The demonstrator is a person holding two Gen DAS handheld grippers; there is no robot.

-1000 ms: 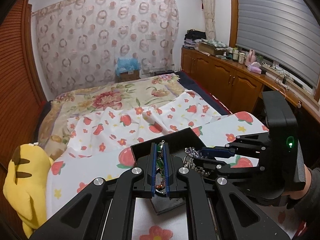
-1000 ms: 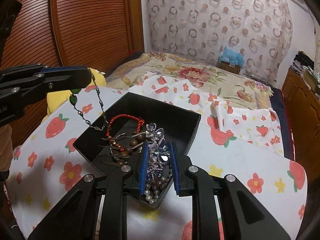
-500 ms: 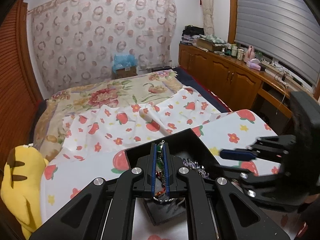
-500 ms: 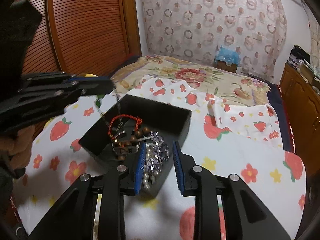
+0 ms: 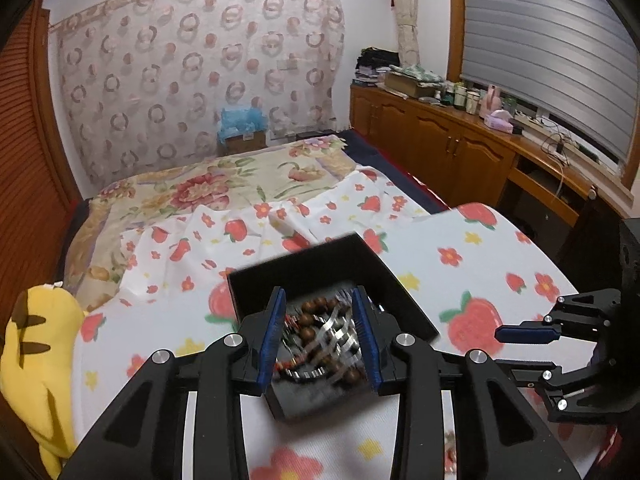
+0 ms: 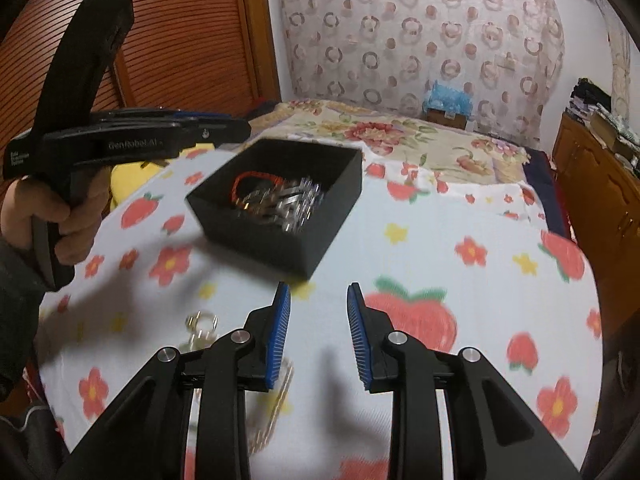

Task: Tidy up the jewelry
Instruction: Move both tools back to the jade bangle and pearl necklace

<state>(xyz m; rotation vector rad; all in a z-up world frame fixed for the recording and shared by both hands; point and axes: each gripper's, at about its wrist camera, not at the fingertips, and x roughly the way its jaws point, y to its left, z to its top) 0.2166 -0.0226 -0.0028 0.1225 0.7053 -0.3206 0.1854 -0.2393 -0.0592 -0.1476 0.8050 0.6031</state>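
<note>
Left gripper (image 5: 320, 336) jaws opening over black box (image 6: 340, 164) of jewelry (image 6: 280, 200), nothing pinched. Right gripper (image 6: 318, 336) jaws spread, empty, above strawberry-print cloth (image 6: 440, 248). Beyond: floral bedspread (image 5: 208, 188), patterned curtain (image 5: 200, 72), wooden cabinets (image 5: 440, 140).

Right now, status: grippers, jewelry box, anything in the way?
Left gripper opening over the black box, nothing pinched. Right gripper open, empty, short of the box. Jewelry heaped inside. Gold pieces loose on the cloth by the right gripper.
</note>
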